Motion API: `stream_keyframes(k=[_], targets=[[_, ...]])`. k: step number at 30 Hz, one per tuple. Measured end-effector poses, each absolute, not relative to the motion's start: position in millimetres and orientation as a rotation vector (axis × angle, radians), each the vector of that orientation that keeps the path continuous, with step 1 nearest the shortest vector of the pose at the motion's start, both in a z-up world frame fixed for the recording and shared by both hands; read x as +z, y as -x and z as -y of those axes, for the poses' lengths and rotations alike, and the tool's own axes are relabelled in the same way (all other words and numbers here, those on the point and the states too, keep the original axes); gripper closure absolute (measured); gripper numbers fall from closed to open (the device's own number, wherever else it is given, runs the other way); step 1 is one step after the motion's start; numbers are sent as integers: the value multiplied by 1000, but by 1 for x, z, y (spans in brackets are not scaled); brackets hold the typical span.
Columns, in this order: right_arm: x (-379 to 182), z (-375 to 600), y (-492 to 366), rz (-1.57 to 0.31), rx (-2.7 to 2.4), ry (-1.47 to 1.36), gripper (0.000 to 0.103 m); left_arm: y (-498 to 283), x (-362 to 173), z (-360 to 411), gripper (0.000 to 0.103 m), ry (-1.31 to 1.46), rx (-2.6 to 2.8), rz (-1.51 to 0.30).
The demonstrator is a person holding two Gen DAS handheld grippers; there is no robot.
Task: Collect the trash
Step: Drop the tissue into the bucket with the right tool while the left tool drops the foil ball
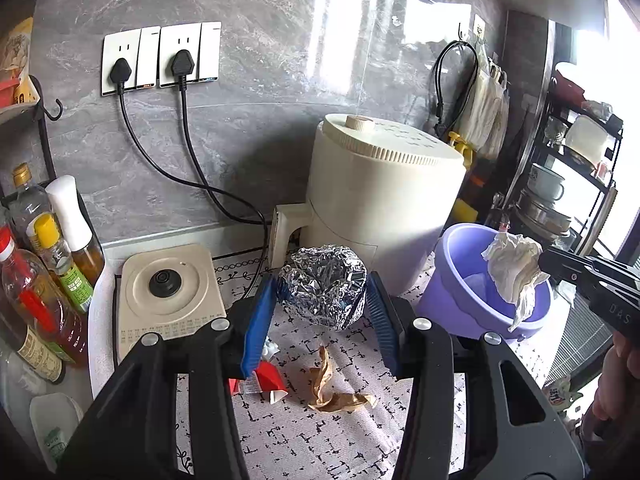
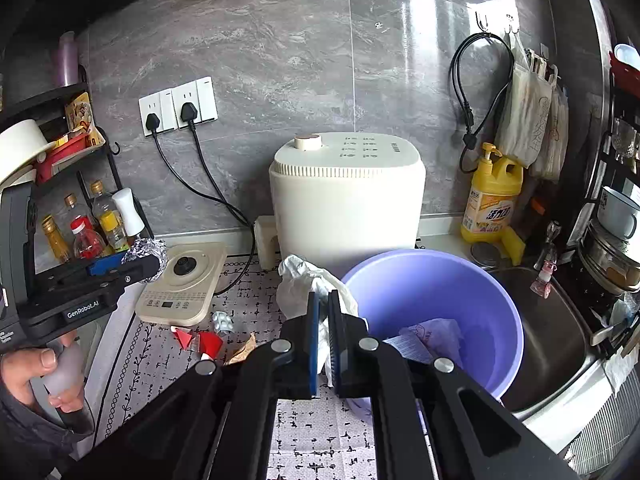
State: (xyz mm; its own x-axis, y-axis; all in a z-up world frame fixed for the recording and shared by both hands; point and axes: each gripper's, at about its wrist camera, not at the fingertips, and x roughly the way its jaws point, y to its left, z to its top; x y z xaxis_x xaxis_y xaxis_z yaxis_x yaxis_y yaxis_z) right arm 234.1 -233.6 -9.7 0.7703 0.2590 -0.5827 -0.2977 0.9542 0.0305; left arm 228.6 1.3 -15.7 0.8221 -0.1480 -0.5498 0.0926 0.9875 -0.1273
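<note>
Foil ball point(image 1: 322, 286) in left jaws; tissue point(image 2: 306, 286) in right, hangs vert.

Home kitchen — sink point(image 2: 552, 336), oil bottles point(image 1: 36, 280).

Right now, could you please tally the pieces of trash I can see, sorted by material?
Foil ball, held in left gripper: 1
White tissue, held in right gripper: 1
Brown paper scrap: 1
Red wrapper: 1
Blister pack: 1
Total: 5

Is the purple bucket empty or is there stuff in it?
Not empty. The purple bucket stands upright, with a crumpled purple wrapper lying at its bottom.
</note>
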Motion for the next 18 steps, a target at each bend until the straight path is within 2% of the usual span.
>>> stream_keyframes(k=[12,13,14,16,18], targets=[[7,280,-242,-579,168,28,97,-245,6,45,57,64,-227,-552],[8,285,-245,-577,111,25,91,-246,6,48,57,64,-234,-551],[8,291,-249,-583,65,12,58,-248,6,50,57,66,-242,-550],[10,305,-249,-569,55,-42,17,-252,7,55,56,69,-258,-550],[13,313,-246,-551,50,-40,19,-256,5,62,56,70,-278,-554]])
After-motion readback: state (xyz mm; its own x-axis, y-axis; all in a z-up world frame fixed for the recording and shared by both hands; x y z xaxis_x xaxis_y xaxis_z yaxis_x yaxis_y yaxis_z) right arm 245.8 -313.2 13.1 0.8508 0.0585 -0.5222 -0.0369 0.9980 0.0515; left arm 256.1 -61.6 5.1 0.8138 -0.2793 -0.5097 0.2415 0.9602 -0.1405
